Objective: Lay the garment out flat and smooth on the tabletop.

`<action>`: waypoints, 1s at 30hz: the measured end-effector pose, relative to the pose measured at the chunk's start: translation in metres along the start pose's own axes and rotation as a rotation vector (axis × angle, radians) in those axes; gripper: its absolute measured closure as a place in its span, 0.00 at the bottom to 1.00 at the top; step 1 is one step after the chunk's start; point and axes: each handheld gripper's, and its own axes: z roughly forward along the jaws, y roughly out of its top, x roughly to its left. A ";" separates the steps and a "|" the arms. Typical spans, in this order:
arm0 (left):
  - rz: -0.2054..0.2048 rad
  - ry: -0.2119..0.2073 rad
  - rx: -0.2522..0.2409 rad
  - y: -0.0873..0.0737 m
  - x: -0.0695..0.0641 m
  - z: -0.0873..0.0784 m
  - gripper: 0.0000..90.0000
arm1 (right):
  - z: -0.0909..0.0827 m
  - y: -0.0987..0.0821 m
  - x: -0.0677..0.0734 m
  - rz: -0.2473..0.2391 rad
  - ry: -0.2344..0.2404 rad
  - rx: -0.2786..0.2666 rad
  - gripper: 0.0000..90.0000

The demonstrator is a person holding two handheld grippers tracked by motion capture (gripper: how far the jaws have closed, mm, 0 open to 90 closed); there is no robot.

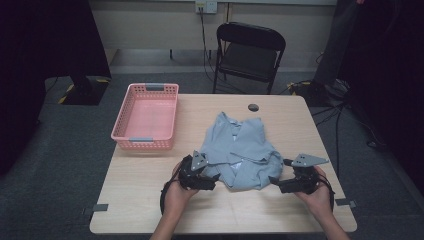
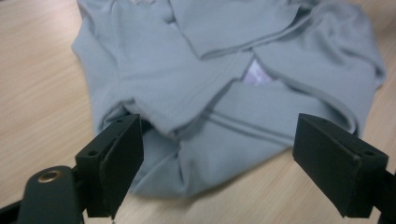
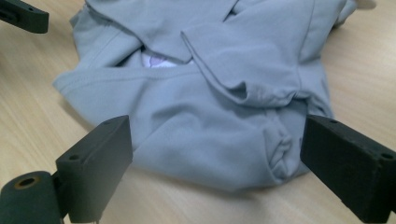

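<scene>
A light grey-blue shirt [image 1: 242,150] lies crumpled in the middle of the wooden table [image 1: 145,190]. My left gripper [image 1: 211,181] sits at the shirt's near left corner, jaws spread wide. In the left gripper view the shirt [image 2: 224,93] lies between and beyond the jaws of my left gripper [image 2: 233,172], and the pads do not press it. At the shirt's near right corner my right gripper [image 1: 276,184] is open too. In the right gripper view the bunched cloth [image 3: 219,121] lies ahead of my right gripper [image 3: 224,172], with a fold close to the right-hand jaw.
A pink plastic basket [image 1: 147,116] stands empty at the table's far left. A small dark round disc [image 1: 253,107] lies on the table beyond the shirt. A black folding chair [image 1: 248,52] stands behind the table. Cables run over the floor at the right.
</scene>
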 end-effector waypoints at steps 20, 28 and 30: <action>-0.011 0.015 0.075 -0.039 -0.001 0.002 0.17 | 0.006 -0.037 0.003 -0.005 -0.017 0.116 0.09; -0.026 0.005 0.046 -0.044 0.000 0.001 0.15 | 0.008 -0.044 0.001 0.009 -0.014 0.138 0.09; -0.023 -0.001 0.035 -0.046 0.001 0.001 0.15 | 0.007 -0.044 0.001 0.009 -0.013 0.140 0.09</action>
